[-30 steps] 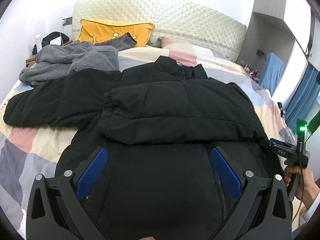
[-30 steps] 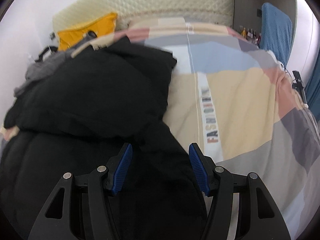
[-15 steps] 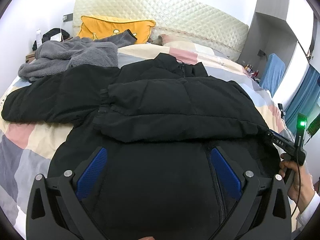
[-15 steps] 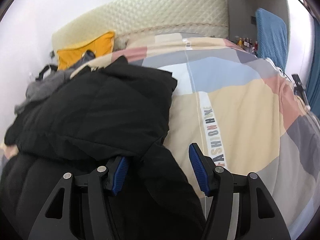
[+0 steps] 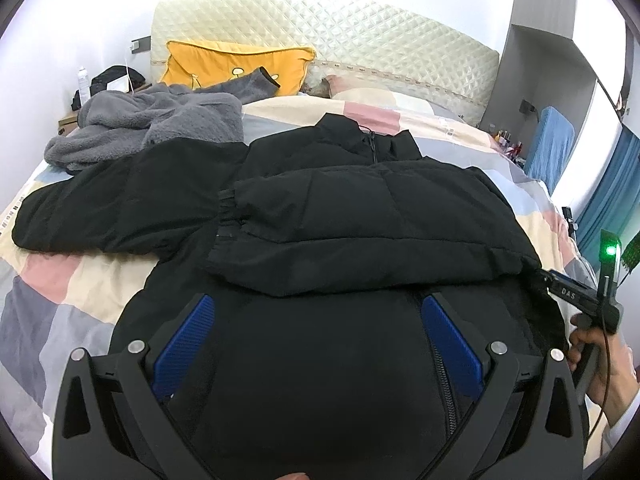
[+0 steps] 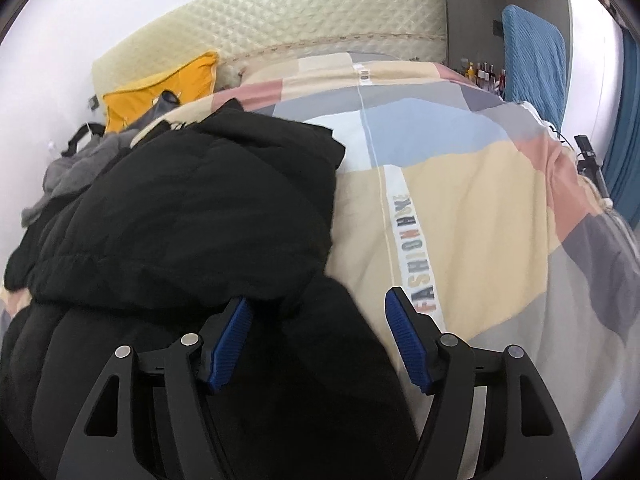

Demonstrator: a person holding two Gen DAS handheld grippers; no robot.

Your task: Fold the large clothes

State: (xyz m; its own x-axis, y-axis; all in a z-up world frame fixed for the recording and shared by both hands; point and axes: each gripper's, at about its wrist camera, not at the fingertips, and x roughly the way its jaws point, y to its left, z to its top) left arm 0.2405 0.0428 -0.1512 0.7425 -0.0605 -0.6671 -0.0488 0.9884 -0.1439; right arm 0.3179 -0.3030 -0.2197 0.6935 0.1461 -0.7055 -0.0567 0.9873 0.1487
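A black puffer jacket (image 5: pixel 320 208) lies flat on the bed. Its right sleeve (image 5: pixel 360 232) is folded across the chest; its left sleeve (image 5: pixel 112 204) stretches out to the left. My left gripper (image 5: pixel 316 340) is open and empty, hovering over the jacket's lower front. My right gripper (image 6: pixel 320 332) is open at the jacket's right edge (image 6: pixel 312 280), with the folded sleeve's shoulder at its left pad (image 6: pixel 232 332). From the left wrist view the right gripper (image 5: pixel 576 300) shows at the jacket's right side, its fingertips hidden by fabric.
A patchwork quilt (image 6: pixel 460 200) covers the bed. A grey fleece garment (image 5: pixel 152 124) and a yellow pillow (image 5: pixel 232 64) lie by the quilted headboard (image 5: pixel 360 40). A blue chair (image 6: pixel 532 56) stands at the bed's right side.
The left gripper has drifted slightly left over the jacket. The right gripper has moved in a little toward the jacket's edge, so the folded sleeve now reaches its left pad.
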